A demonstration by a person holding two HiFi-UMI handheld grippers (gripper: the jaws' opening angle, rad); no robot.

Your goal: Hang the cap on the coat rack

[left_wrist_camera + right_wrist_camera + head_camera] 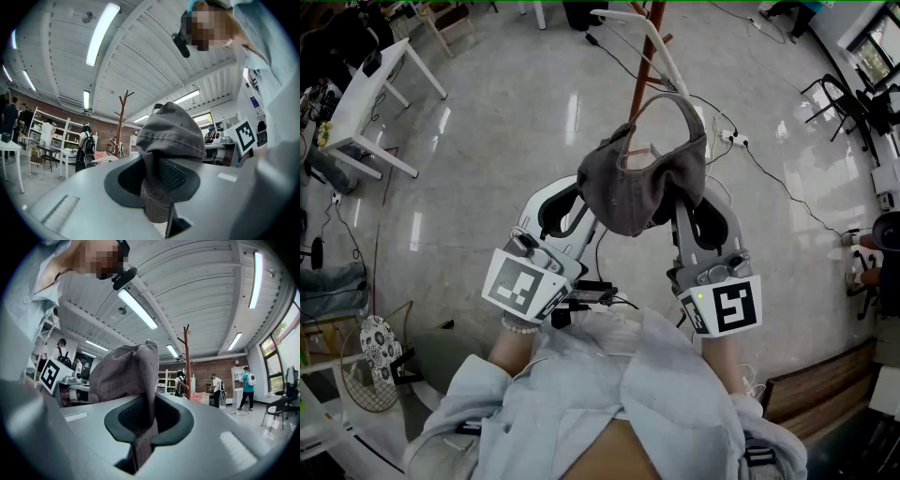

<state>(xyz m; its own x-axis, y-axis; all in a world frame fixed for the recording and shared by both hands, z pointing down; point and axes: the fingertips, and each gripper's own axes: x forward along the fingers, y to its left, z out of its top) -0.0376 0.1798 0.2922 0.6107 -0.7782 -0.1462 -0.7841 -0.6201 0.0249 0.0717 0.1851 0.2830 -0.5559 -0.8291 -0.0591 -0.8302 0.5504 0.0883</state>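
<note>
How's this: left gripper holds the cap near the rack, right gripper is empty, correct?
No. The right gripper is shut on the cap too; the right gripper view shows it. The left gripper does hold it near the rack.

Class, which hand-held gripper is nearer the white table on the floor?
Left. The left hand-held gripper grips the cap on the side towards the white table; the right hand-held gripper grips the cap's other side, farther from it.

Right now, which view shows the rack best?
Right gripper view: the rack stands upright, its pole and pegs unobstructed, beside the cap. Left gripper view shows it likewise, smaller. Head view sees only its pole from above, foreshortened, behind the cap.
</note>
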